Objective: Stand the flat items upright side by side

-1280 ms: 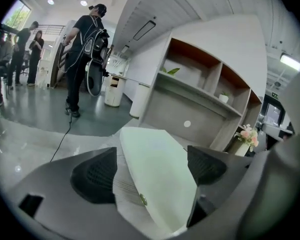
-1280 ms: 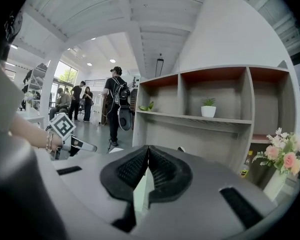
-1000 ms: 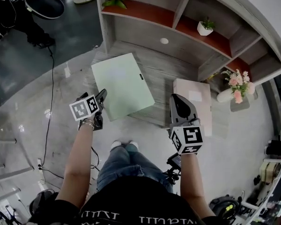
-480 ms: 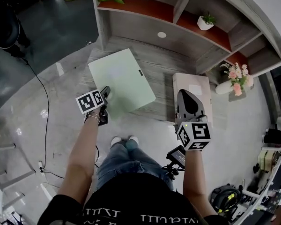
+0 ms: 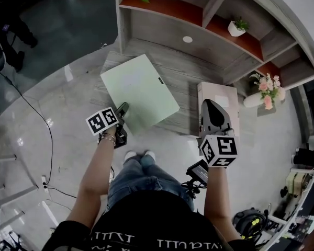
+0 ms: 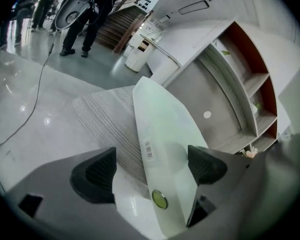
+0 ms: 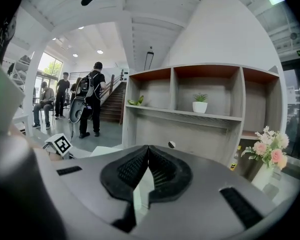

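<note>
Left gripper (image 5: pixel 124 107): I am finding its jaws standing wide apart, straddling the near corner of the pale green flat box (image 5: pixel 138 90). One pad is sitting close against the box's edge and the other is standing clear of it, so nothing is being squeezed. Right gripper (image 7: pixel 148 151): its jaws are meeting at the tips and are holding nothing.

I am giving all positions below relative to the shelf unit (image 5: pixel 199 41).

The green box is lying flat on the wooden base (image 5: pixel 186 69) in front of the shelf unit's left half, turned at an angle to its front. The corner between the left jaws appears to be projecting past the base's front edge, over the glossy floor. The box's side is showing a barcode label (image 6: pixel 149 150) and a round yellow-green sticker (image 6: pixel 159 200).

A pink flat box (image 5: pixel 220 91) is lying flat in front of the shelf unit's right half, well apart from the green box. I cannot tell whether it is resting on the base or on the floor. The right gripper is hanging directly over its near part.

A small potted plant (image 5: pixel 236 27) is standing inside one of the shelf unit's upper compartments. A vase of pink flowers (image 5: pixel 264 93) is standing just beside the unit's right end.

Neither flat item is standing upright.
</note>
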{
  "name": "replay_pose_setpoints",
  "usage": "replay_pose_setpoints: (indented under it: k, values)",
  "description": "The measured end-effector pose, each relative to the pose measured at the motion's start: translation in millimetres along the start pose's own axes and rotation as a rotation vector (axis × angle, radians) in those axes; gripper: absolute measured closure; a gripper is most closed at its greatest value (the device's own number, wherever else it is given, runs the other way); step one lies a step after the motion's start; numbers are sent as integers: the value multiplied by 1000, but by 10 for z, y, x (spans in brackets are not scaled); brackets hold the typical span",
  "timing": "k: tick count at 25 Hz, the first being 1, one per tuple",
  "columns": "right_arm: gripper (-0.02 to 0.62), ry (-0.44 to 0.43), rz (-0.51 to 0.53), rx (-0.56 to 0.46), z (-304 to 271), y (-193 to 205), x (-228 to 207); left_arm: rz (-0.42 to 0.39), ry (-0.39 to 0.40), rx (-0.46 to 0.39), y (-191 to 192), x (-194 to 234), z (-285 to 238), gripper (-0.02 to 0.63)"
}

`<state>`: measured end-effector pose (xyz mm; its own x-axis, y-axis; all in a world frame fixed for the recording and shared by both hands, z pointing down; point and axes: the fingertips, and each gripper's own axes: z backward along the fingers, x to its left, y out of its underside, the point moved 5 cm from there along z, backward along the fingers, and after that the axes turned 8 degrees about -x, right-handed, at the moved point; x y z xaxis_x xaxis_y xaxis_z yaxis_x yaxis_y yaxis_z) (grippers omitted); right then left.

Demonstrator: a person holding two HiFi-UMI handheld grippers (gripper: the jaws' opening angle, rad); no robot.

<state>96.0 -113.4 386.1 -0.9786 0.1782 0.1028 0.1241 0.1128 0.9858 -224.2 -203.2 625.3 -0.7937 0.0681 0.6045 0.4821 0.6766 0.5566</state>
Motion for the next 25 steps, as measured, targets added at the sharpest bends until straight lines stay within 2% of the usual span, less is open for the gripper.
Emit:
replay_pose_setpoints:
  k: [7,16,19,22,25]
  values:
    - [580,-31,12,18,-29,27,91,68,46,34,214,-18,84,155]
    - [580,-76,31,39,-63,68,234,181,184,183,743,-144,266,153]
    - [580,-89,45,42,-69,57,278,210,236,135,714,-119,249,155]
    - [580,-101,54,46,-80,60,315,320,292,61,605,-80,151,153]
    - [580,-111,60,56,-80,91,350,394,320,38,558,-62,32,155]
